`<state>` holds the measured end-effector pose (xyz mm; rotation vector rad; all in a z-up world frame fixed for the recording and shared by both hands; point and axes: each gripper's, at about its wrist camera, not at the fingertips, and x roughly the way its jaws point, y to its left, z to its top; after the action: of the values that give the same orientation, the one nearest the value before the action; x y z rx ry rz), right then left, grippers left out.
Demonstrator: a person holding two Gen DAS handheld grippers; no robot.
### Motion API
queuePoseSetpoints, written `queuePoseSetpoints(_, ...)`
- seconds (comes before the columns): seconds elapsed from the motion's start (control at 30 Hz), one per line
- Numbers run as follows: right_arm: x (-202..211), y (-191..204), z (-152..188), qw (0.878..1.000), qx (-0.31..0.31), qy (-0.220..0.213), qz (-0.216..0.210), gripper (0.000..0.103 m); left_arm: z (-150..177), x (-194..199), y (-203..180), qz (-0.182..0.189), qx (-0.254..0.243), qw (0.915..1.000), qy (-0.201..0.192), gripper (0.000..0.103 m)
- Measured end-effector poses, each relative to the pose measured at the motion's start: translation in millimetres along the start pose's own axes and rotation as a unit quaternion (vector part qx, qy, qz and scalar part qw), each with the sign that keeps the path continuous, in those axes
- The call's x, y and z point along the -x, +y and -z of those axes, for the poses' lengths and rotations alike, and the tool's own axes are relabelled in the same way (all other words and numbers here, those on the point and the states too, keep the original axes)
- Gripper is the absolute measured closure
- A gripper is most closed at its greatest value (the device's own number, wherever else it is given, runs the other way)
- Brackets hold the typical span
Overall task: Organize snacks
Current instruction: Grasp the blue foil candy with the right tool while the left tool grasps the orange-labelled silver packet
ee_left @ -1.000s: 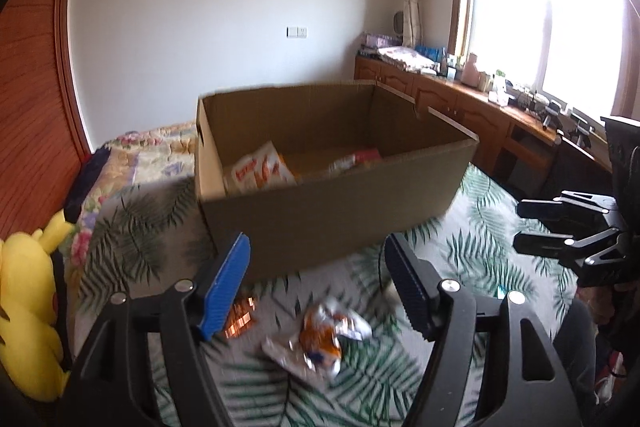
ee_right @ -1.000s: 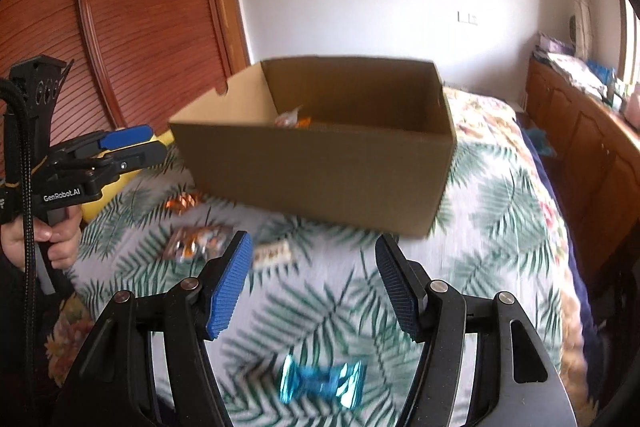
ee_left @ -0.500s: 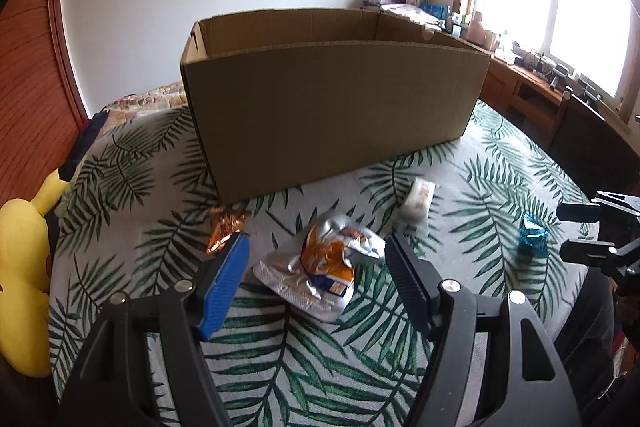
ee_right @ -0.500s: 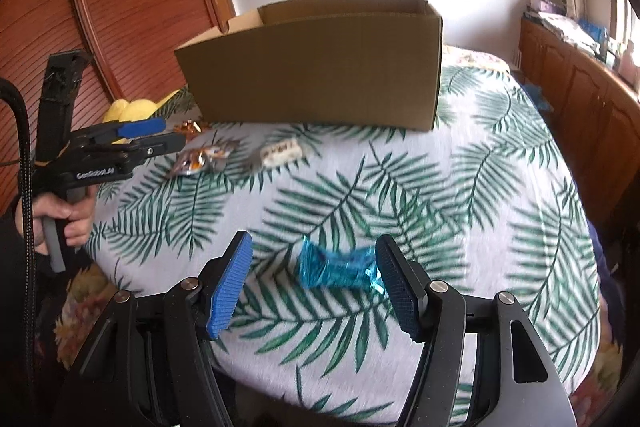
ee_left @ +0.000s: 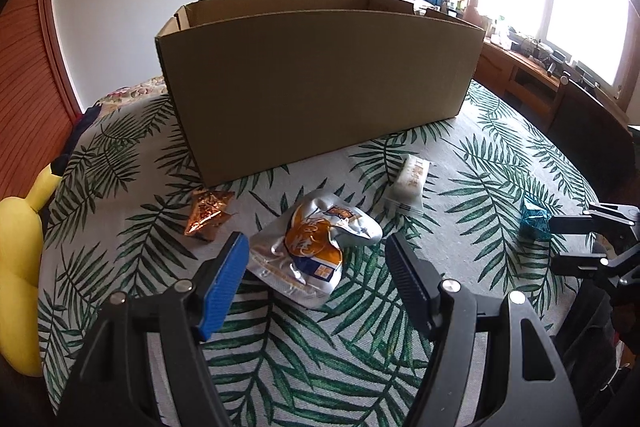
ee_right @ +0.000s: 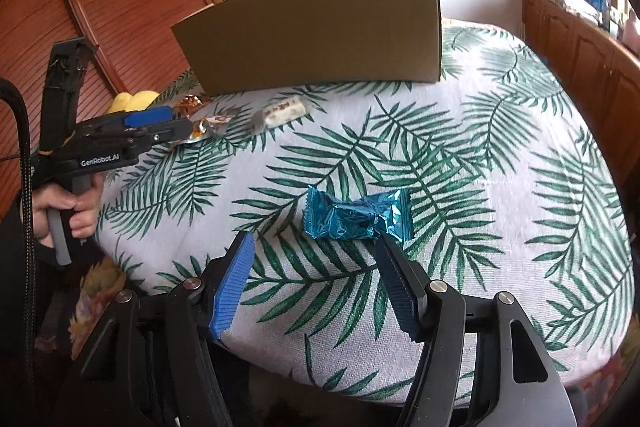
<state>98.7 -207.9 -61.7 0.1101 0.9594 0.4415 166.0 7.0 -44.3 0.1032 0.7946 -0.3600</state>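
Note:
A crumpled silver and orange snack packet (ee_left: 320,223) lies on the leaf-print tablecloth (ee_left: 500,163), just ahead of and between the fingers of my open left gripper (ee_left: 316,251). Its pads do not touch the packet. A copper foil candy (ee_left: 208,213) lies to its left and a white bar (ee_left: 408,183) to its right. Behind them stands the open cardboard box (ee_left: 320,75), its inside hidden. My right gripper (ee_right: 315,243) is open, low over the table. A blue foil candy (ee_right: 356,219) lies just beyond its tips, nearer the right finger.
A yellow plush toy (ee_left: 20,267) sits off the table's left edge. A wooden sideboard (ee_right: 580,59) with clutter runs along the right under a bright window. In the right wrist view a hand (ee_right: 64,207) holds the left gripper (ee_right: 168,123) at the table's left edge.
Both grippers have come down toward the table. The box's inside has dropped out of sight. The silver packet now sits between the left fingers, and the blue candy is close to the right tips.

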Motion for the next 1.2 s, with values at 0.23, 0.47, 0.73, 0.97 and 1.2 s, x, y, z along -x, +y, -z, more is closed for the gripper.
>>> queuePoseSetpoints(0.23, -12.2, -9.2, -13.5, 1.0, -0.022, -0.002, -0.005, 0.038, -1.7, -8.3, -1.0, -0.002, -0.008, 0.9999, 0.013, 0.032)
queuePoseSetpoints(0.47, -23.6, -8.8, -24.1, 1.0, -0.01, -0.009, 0.02, 0.04, -7.7, -19.6, -1.1, -0.004, -0.022, 0.9993, 0.032, 0.031)
queuePoseSetpoints(0.73, -27.6, -7.8, -22.5, 0.999, 0.012, -0.019, 0.048, 0.045, -14.1, -27.9, -3.8, 0.003, -0.061, 0.9966, 0.056, 0.031)
queuePoseSetpoints(0.97, -29.2, -2.2, -19.0, 0.997, 0.028, -0.031, 0.062, 0.045, -14.1, -38.6, -7.9, -0.003, -0.081, 0.994, 0.074, 0.028)
queuePoseSetpoints(1.2, -27.8, -3.4, -17.2, 0.997, 0.028, -0.039, 0.057, 0.045, -24.8, -50.1, 2.3, 0.015, -0.054, 0.9948, 0.085, 0.024)
